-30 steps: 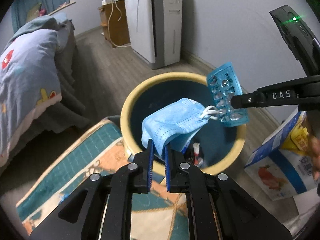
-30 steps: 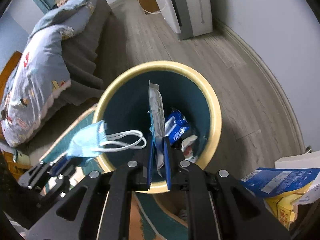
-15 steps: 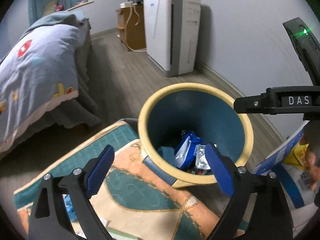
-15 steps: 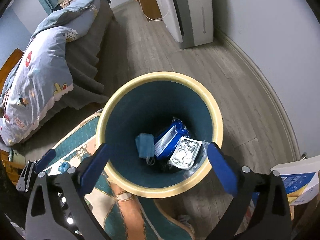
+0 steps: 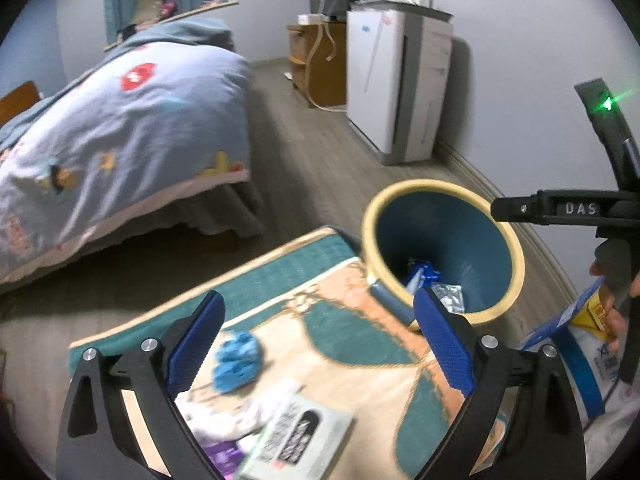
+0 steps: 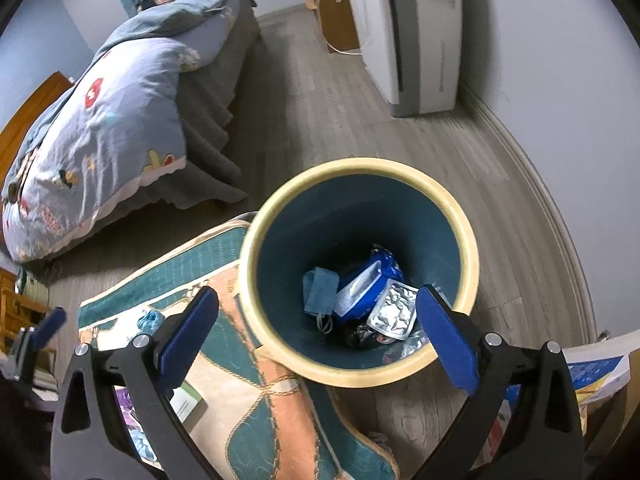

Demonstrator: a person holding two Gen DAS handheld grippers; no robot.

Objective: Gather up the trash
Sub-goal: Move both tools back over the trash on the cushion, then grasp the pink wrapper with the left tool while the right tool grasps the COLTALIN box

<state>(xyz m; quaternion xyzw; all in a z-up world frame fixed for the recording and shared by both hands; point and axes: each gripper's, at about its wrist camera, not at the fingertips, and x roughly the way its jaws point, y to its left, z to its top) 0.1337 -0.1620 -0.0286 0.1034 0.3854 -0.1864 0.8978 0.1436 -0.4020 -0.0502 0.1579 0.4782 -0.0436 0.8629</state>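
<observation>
both tools have let go. a second ago the left gripper (image 5: 316, 344) was pinching a blue face mask (image 6: 320, 292) over the bin (image 6: 468, 248) and the right gripper (image 6: 318, 340) was clamped on a silver blister pack (image 6: 394, 312); now both sets of fingers are spread wide and hold nothing. in the right wrist view the mask lies at the bottom of the bin on its bed-facing side, and the blister pack lies foil-up beside it, touching a blue wrapper (image 6: 368, 280) that sits between the two. so those two pieces count as collected.

the left gripper has also swung away from the bin. half a second ago the bin filled the middle of its view; now the bin (image 5: 514, 252) sits off to the right, and the rug (image 5: 340, 340) beside the bin fills the space between its fingers (image 5: 196, 336). the picture is blurred with motion.

that turn shows what is left. on the rug, away from the bin, lie a crumpled blue wad (image 5: 236, 360), a white crumpled piece (image 5: 224, 420), a printed paper packet (image 5: 296, 436) and something purple (image 5: 224, 452) at the frame's lower edge. the wad is nearest the left fingers, so it looks like the next pick.

the right gripper hangs over the bin's near rim, its far finger (image 6: 448, 340) crossing the rim in the view; i cannot tell whether it touches. the task is partly done, with at least four bits to go.
</observation>
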